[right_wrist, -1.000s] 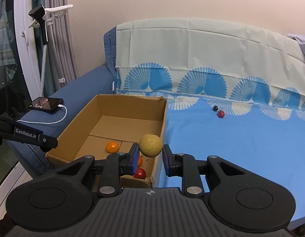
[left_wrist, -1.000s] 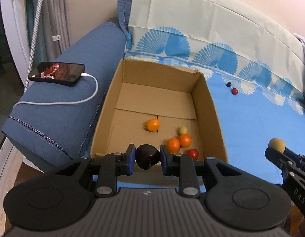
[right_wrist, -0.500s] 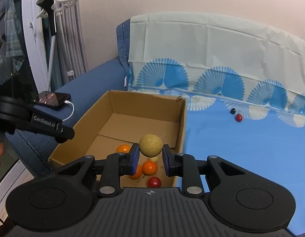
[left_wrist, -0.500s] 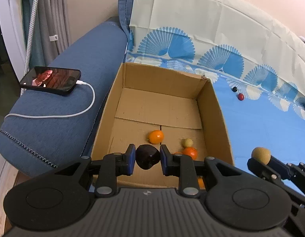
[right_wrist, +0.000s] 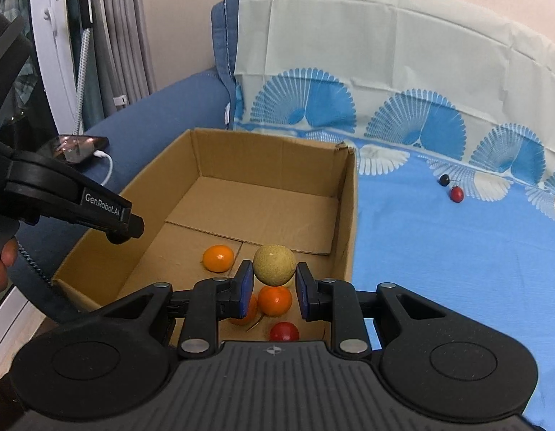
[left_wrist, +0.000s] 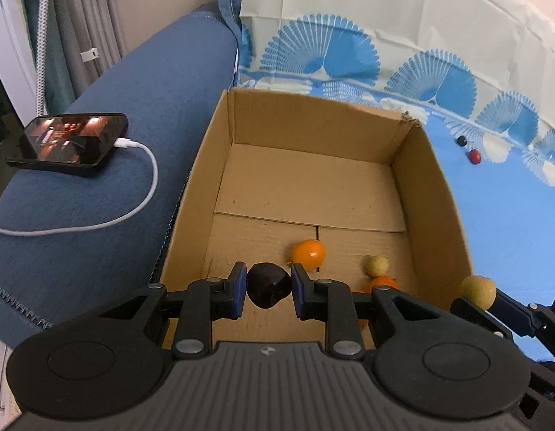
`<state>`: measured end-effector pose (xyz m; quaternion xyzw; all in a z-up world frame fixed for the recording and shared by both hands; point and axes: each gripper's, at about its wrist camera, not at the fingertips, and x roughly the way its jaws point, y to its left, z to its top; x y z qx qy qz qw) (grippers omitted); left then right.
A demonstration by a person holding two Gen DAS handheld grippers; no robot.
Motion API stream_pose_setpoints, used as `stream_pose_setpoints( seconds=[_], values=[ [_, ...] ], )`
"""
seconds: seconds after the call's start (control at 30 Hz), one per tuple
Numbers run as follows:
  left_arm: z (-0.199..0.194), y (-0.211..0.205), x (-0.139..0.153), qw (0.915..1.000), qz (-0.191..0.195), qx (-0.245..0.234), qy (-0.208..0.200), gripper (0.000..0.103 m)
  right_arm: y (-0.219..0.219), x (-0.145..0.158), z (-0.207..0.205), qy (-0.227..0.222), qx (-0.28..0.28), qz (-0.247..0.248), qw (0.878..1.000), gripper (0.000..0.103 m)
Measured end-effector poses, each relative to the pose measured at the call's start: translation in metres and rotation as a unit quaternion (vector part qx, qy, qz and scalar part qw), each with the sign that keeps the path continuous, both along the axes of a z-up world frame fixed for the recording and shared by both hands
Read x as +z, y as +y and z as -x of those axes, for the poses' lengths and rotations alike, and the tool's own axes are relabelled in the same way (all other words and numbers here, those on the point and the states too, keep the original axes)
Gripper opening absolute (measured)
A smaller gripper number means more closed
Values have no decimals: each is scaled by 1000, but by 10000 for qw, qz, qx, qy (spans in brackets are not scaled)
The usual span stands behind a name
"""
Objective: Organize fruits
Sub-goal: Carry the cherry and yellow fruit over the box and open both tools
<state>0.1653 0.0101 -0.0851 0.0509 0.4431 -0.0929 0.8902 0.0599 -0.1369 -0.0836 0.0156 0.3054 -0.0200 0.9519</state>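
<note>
Seen over an open cardboard box (left_wrist: 435,194) on a blue-sheeted sofa: left gripper (left_wrist: 269,291), clenched on a dark purple plum (left_wrist: 268,284), held above the near left part of the box floor. Beside it, at the box's right wall, right gripper (right_wrist: 274,283) clamped on a tan round fruit (right_wrist: 274,264), poised over the near right corner of the box; same fruit visible from the left wrist camera just outside the box's right rim.

Already lying on the box floor: an orange (left_wrist: 308,253) near the middle seam, a small pale yellow fruit (left_wrist: 376,265) to its right, a second orange (right_wrist: 275,300) directly under the right gripper, a third orange partly hidden behind the right gripper's left finger, and a red cherry tomato (right_wrist: 284,331) at the near wall. Far half of the box floor bare cardboard with folded flaps.

Well apart on the sheet (right_wrist: 457,269), near the fan-patterned border: a small dark berry (right_wrist: 444,180) and a red berry (right_wrist: 457,194), just beside each other.

On the sofa arm (left_wrist: 108,165) left of the box: a phone (left_wrist: 70,143) with lit screen, plugged into a white cable (left_wrist: 148,194) looping toward the near edge.
</note>
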Motion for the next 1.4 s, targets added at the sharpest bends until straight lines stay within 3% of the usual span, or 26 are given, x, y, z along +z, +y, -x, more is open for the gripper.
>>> stream_pose_setpoints(
  seconds=[0.43, 1.03, 1.07, 1.13, 1.17, 1.2, 1.23, 1.27, 1.4],
  values=[
    [-39, -16, -43, 9987, -319, -22, 403, 29, -3, -35, -41, 388, 92, 20, 9992, 26],
    [-53, -21, -78, 9948, -590, -118, 816, 29, -1, -56, -58, 540, 230, 271, 9979, 26],
    [-53, -21, -78, 9946, -577, -160, 853, 31, 0, -55, -58, 545, 282, 312, 9976, 27],
    [-54, -21, -76, 9933, -563, -238, 979, 64, 4, -51, -56, 456, 425, 471, 9969, 31],
    [-54, -20, -73, 9933, -570, -178, 986, 98, 7, -48, -54, 390, 487, 598, 9963, 49],
    [-52, -20, -69, 9939, -573, -93, 940, 103, 10, -46, -52, 344, 527, 700, 9956, 62],
    [-49, -19, -65, 9945, -567, -41, 874, 103, 13, -45, -51, 346, 615, 787, 9944, 84],
    [-48, -18, -61, 9942, -595, -37, 892, 103, 15, -44, -48, 394, 751, 857, 9927, 90],
    [-33, -13, -47, 9933, -717, -70, 909, 103, 18, -34, -28, 439, 746, 827, 9928, 90]
  ],
)
